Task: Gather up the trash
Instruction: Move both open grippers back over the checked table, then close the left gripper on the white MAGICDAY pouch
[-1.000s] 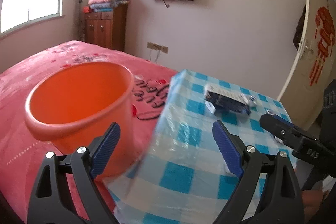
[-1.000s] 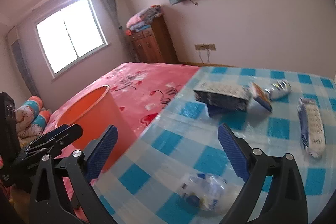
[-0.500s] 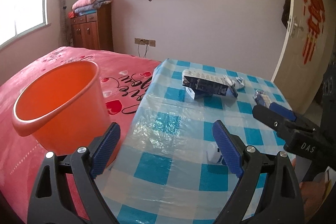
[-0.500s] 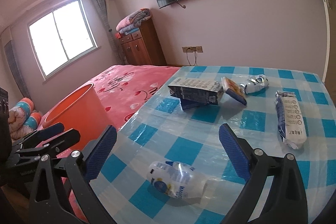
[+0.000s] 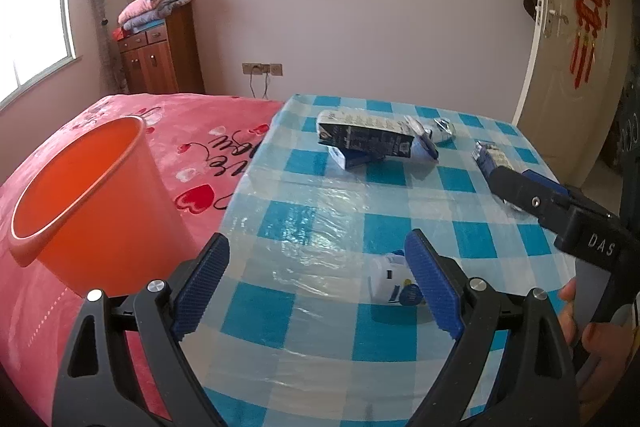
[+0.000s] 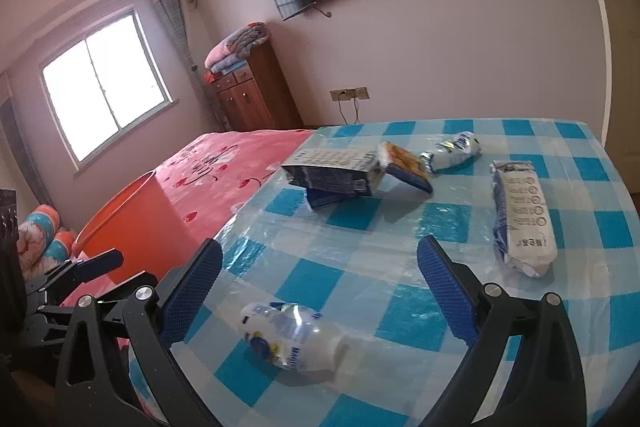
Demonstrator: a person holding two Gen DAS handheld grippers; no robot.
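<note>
Holding my left gripper (image 5: 316, 283) and right gripper (image 6: 320, 287) spread wide — both empty. Crumpled bottle (image 6: 294, 341) lies on the checked table (image 6: 440, 227); orange bucket (image 5: 80, 195) stands beside it.

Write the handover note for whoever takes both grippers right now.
Left gripper: open, empty, over the near table edge.
Right gripper: open, empty, the crushed clear bottle lying on the table just ahead of its fingers.
On the checked table: that bottle, a dark carton, an orange-and-blue packet leaning on it, a small crumpled wrapper, a long white-and-blue packet.
Orange bucket stands at the table's left, against the pink bed; nothing visible inside.
Done: nothing collected, as far as visible.
Left: all five pieces; the bottle looks nearest.
</note>
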